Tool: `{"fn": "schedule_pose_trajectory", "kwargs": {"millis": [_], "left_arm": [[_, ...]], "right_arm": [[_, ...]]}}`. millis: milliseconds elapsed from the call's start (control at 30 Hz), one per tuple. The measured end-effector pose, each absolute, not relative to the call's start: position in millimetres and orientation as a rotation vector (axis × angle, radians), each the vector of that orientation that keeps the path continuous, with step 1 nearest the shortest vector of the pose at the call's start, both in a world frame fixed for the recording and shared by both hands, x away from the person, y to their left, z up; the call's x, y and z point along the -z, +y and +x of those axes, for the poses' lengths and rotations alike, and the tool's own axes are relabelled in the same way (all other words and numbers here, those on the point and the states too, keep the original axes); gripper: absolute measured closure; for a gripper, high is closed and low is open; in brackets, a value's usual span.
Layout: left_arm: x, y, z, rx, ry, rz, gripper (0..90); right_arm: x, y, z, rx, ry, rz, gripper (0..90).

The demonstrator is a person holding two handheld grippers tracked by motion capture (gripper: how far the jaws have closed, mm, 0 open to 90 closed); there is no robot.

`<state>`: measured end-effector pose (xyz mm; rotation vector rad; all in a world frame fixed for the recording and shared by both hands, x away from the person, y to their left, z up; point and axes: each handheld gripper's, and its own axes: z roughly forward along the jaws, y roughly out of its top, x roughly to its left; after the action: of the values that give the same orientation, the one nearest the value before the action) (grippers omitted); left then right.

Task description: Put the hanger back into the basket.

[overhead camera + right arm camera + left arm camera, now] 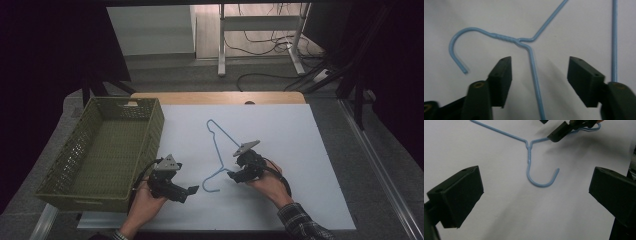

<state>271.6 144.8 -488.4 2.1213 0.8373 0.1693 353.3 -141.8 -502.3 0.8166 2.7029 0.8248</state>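
A light-blue wire hanger (pixel 211 176) lies flat on the white table cover (pixel 295 150), its hook toward the person. My right gripper (pixel 231 175) sits at the hanger's neck. In the right gripper view the hanger (pixel 534 65) has one shoulder wire running up between the jaws of the right gripper (pixel 540 67), and the pads stand apart from it on both sides. My left gripper (pixel 192 192) rests low on the table left of the hook, jaws wide. In the left gripper view the hook (pixel 541 184) lies ahead of the left gripper (pixel 536 180), and a right gripper jaw tip (pixel 556 135) touches down beside the neck.
An olive-green slotted basket (pixel 150 125) stands on the table's left side, close to the left hand. Beyond the far table edge are desk legs (pixel 221 45) and floor cables (pixel 270 45).
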Motion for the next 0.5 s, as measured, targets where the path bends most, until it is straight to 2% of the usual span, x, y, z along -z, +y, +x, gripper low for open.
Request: {"fn": "schedule_pose_trajectory", "kwargs": {"millis": [167, 333, 433, 500], "left_arm": [[489.4, 144.5, 271.6, -0.172, 0.834, 2.130, 0.0], [489.5, 143.4, 271.4, -0.172, 0.834, 2.132, 0.0], [490.3, 141.9, 271.3, -0.171, 0.839, 2.140, 0.0], [490.4, 140.4, 271.1, -0.169, 0.839, 2.146, 0.1]], "right_arm": [[509.4, -138.7, 358.6, -0.788, 2.742, 0.798, 60.8], [511.8, -138.5, 360.3, -0.783, 2.763, 0.784, 72.9], [512.2, -138.9, 360.3, -0.797, 2.781, 0.776, 84.4], [512.6, -138.7, 359.4, -0.803, 2.781, 0.777, 85.4]]}}
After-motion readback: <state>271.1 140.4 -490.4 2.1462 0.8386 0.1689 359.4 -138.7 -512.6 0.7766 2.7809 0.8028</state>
